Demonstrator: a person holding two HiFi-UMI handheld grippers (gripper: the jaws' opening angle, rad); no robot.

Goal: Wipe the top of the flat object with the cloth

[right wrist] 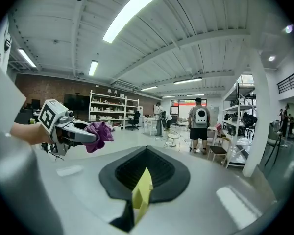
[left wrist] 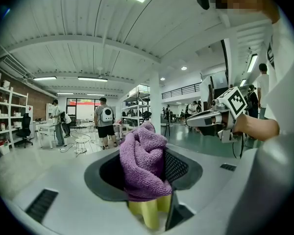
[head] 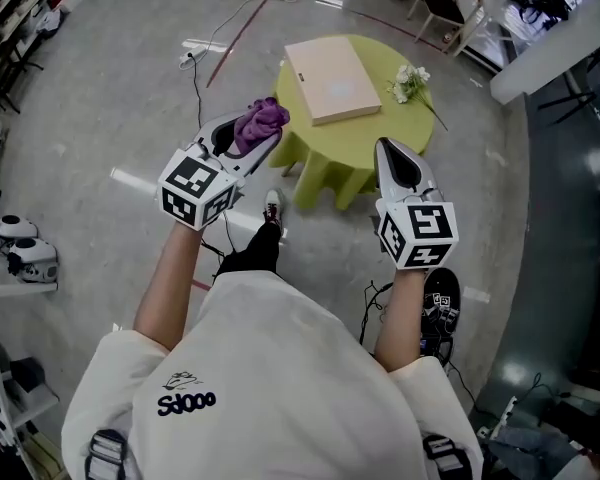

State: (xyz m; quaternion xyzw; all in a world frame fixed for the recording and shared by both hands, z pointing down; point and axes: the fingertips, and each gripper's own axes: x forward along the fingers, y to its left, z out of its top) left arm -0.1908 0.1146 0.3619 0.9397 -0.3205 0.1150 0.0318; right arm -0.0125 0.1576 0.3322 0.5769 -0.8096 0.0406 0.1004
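A flat beige board [head: 332,80] lies on a small round table with a yellow-green cover [head: 380,133]. My left gripper [head: 267,136] is shut on a bunched purple cloth [head: 261,120], held in the air short of the table's near-left edge. In the left gripper view the cloth [left wrist: 144,163] hides the tips of the yellow pads [left wrist: 149,212]. The right gripper [head: 388,150] hangs near the table's front right, shut and empty, its yellow pads [right wrist: 142,192] pressed together. Each gripper view shows the other gripper: the right one [left wrist: 206,119], and the left one [right wrist: 83,133] with the cloth [right wrist: 100,133].
White flowers [head: 412,83] lie on the table's right side beside the board. Cables run over the concrete floor [head: 195,78]. Chairs [head: 450,13] stand behind the table. A shelf with helmets [head: 20,248] is at the left. A person with a backpack [left wrist: 105,124] stands far off.
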